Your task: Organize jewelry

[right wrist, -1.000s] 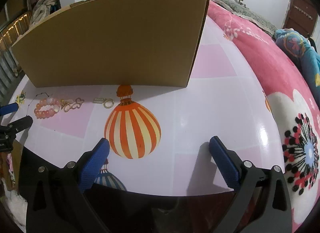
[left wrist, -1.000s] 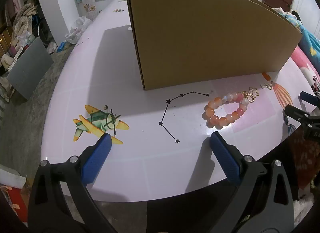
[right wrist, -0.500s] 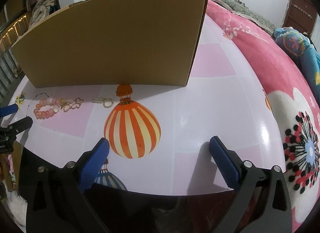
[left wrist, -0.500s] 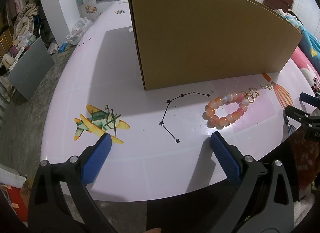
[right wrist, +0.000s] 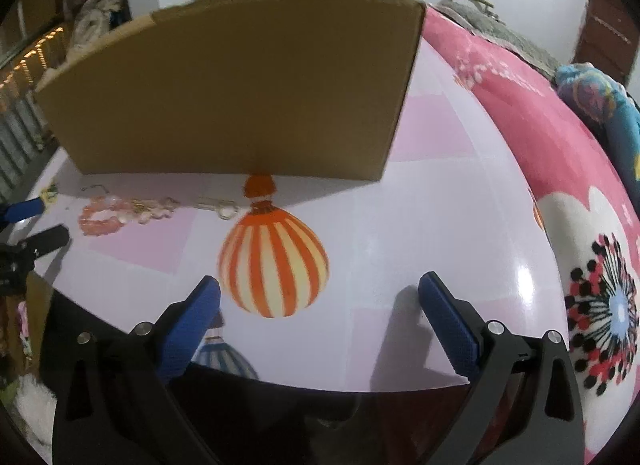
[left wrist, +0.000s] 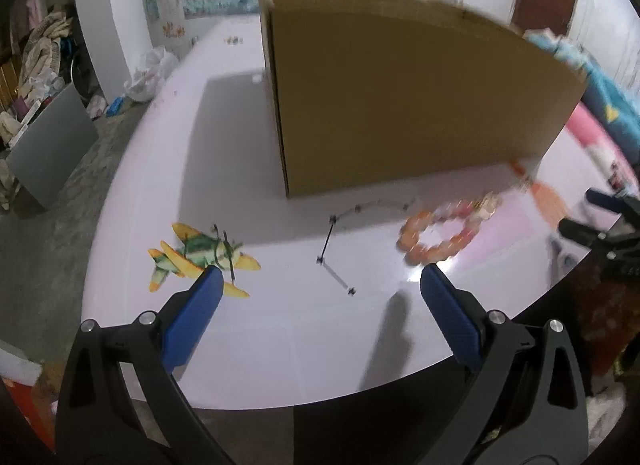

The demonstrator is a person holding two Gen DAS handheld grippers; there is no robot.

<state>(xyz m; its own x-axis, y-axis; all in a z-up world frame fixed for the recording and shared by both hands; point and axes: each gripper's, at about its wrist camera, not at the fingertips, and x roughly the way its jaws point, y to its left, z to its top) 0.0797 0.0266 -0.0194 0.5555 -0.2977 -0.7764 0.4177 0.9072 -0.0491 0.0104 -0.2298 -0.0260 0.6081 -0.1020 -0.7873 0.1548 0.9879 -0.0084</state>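
Blue-padded jaws of the left gripper [left wrist: 316, 285] and the right gripper [right wrist: 318, 285] both stand wide open and hold nothing, low in their frames over the glossy table [right wrist: 420, 225]. Past them one beaded bracelet [left wrist: 438, 231] lies flat at right of centre in the left view, with one gold charm piece [right wrist: 154, 211] touching it and one small ring trinket [right wrist: 220, 207] just beside, all before one cardboard box [right wrist: 240, 97]. I judge the bracelet light, floppy and slippery on this surface, best pinched across a single bead strand at its near arc.
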